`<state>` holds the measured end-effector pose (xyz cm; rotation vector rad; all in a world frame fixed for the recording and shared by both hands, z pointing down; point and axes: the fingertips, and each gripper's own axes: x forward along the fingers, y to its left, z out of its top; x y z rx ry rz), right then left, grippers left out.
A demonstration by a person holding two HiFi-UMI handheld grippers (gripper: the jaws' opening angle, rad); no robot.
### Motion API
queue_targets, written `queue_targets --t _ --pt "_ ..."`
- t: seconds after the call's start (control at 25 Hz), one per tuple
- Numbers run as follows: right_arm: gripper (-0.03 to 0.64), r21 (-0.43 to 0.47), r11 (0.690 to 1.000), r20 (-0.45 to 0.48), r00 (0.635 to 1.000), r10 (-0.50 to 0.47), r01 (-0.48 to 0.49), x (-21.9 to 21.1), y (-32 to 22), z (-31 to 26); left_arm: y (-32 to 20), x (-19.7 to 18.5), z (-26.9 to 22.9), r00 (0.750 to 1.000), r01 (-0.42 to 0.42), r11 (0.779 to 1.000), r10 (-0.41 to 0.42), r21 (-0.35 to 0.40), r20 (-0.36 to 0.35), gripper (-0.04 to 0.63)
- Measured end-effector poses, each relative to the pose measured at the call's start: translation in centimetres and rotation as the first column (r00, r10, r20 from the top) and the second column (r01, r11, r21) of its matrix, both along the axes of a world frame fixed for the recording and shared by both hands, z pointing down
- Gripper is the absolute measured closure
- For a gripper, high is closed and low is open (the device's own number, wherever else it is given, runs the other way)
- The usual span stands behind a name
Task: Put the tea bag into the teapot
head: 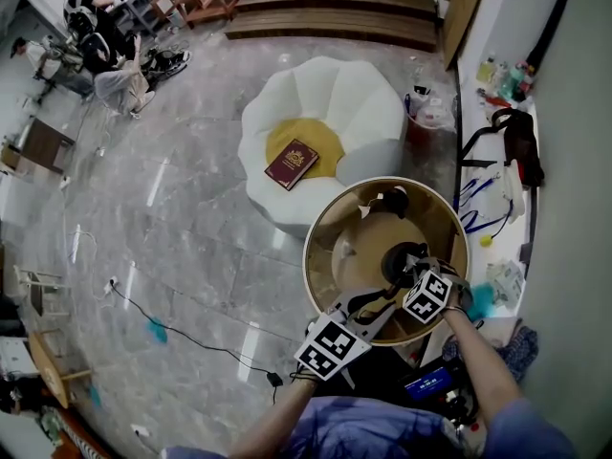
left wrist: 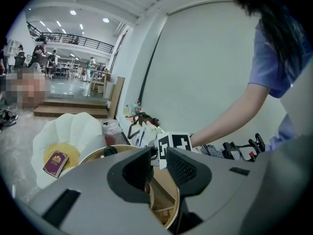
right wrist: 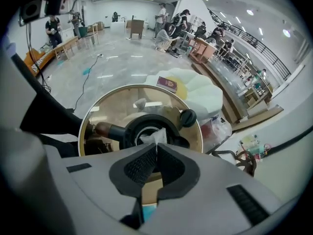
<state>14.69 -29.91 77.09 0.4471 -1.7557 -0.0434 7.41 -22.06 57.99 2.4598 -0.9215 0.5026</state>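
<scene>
Tea bag (right wrist: 155, 137), white and crumpled, is pinched at the very tips of the right tool (right wrist: 156, 150), whose jaws are clenched tight on it. A corner of it pokes out just beyond the tips. Straight ahead of that tool, right past the bag, is the open mouth of the black teapot (right wrist: 131, 131), which stands on a round table (right wrist: 110, 104). I cannot tell whether the bag touches the rim. The pot's brown handle (right wrist: 100, 129) sticks out to the tool's left, and a black lid (right wrist: 188, 117) lies on the table just to its right. The left tool (left wrist: 159, 163) is held released, its jaws apart with nothing between them, close beside the right one at the table's near edge. Far beyond both tools, on the floor, sits a white flower-shaped seat (head: 320, 103) with a maroon book (head: 292, 163) on it.
</scene>
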Motion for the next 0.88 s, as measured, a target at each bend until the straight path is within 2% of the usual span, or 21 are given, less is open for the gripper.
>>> queue_targets --t 0.4,0.6,0.68,0.76,0.88 --pt "0.598 -0.055 0.997 -0.012 0.999 -0.051 0.05 -1.0 1.0 1.8 0.3 -0.1 0.5 1.0 0.013 1.0 -0.013 -0.021 0.001 0.486" --pt "0.598 -0.065 0.997 0.021 0.999 -0.04 0.041 -1.9 0.7 1.1 0.8 -0.3 0.5 1.0 0.019 1.0 -0.019 -0.025 0.008 0.486" --pt "0.57 -0.07 0.997 0.038 0.999 -0.021 0.024 -2.0 0.6 1.0 1.0 -0.5 0.4 1.0 0.022 0.999 -0.022 -0.024 0.011 0.486" --pt "0.51 -0.089 0.996 0.053 0.998 0.024 -0.019 -1.7 0.4 1.1 1.1 -0.7 0.3 1.0 0.021 1.0 -0.02 -0.023 0.017 0.486" --pt "0.476 -0.126 0.989 0.077 0.993 0.087 -0.077 -1.1 0.3 0.7 1.4 -1.0 -0.1 1.0 0.019 1.0 -0.019 -0.023 0.016 0.486"
